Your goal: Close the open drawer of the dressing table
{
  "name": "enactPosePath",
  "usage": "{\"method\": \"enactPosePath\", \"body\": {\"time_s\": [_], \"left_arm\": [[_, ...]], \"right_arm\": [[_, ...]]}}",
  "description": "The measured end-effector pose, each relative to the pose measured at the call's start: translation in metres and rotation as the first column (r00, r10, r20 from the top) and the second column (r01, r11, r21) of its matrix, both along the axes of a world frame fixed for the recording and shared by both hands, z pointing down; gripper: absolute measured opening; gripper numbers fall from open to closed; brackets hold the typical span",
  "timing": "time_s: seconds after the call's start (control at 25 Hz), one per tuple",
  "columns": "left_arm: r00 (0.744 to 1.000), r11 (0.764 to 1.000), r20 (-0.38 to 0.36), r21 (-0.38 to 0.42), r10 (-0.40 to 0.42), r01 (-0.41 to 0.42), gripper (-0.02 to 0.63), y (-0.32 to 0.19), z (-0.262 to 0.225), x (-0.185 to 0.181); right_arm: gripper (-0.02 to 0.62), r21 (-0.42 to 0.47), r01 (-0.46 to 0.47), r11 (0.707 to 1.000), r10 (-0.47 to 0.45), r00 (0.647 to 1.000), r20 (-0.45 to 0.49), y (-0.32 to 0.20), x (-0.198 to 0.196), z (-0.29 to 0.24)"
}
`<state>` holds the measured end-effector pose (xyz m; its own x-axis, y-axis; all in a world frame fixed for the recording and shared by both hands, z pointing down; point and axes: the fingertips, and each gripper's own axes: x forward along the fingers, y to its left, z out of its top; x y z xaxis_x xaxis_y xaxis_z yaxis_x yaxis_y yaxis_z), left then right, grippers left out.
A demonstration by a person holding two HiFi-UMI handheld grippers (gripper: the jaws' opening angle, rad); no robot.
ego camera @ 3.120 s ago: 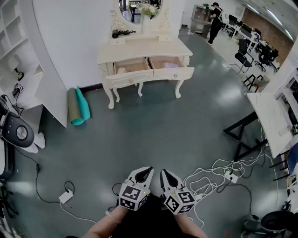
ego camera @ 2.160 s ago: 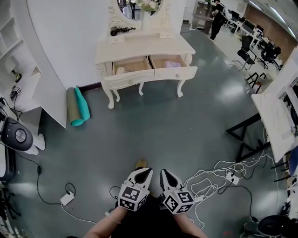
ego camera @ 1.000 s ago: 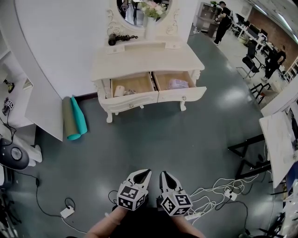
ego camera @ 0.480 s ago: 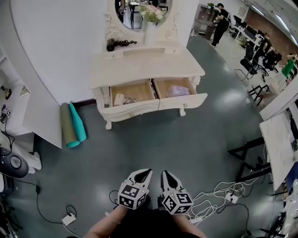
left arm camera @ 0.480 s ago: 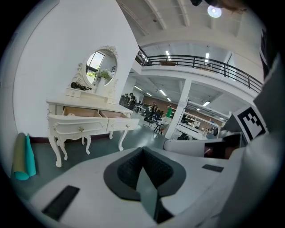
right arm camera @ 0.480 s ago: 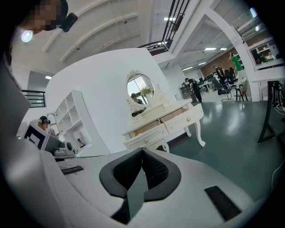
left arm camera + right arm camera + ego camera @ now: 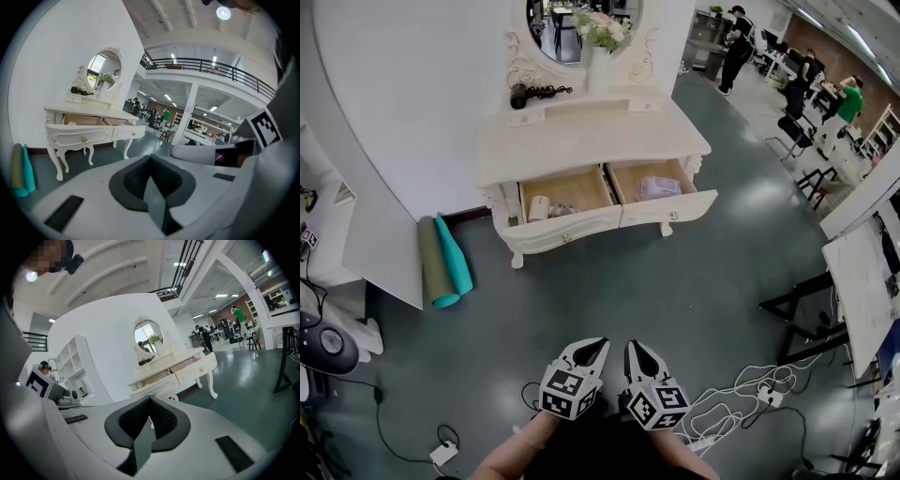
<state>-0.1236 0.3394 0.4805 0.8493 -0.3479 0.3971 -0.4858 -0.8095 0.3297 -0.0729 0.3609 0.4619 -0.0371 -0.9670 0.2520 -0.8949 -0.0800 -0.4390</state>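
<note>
Grey floor (image 7: pixel 609 291) separates me from the dressing table (image 7: pixel 591 136); its left drawer (image 7: pixel 567 228) and right drawer (image 7: pixel 670 210) jut open from the front edge. My left claw (image 7: pixel 594 347) and right claw (image 7: pixel 630 347) are closed and empty, held low because nothing is within reach.
</note>
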Motion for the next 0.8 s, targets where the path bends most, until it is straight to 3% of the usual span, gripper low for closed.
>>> {"method": "enactPosePath", "body": {"time_s": [0.32, 0.8], "left_arm": [[0.999, 0.999, -0.013, 0.011, 0.034, -0.034, 0.020, -0.009, -0.001, 0.006], [1.000, 1.000, -0.014, -0.001, 0.009, -0.009, 0.020, -0.020, -0.002, -0.007]], "right_arm": [[0.026, 0.015, -0.028, 1.000, 0.028, 1.000, -0.008, -0.009, 0.008, -0.001], [0.026, 0.013, 0.000, 1.000, 0.000, 1.000, -0.004, -0.023, -0.003, -0.007]]}}
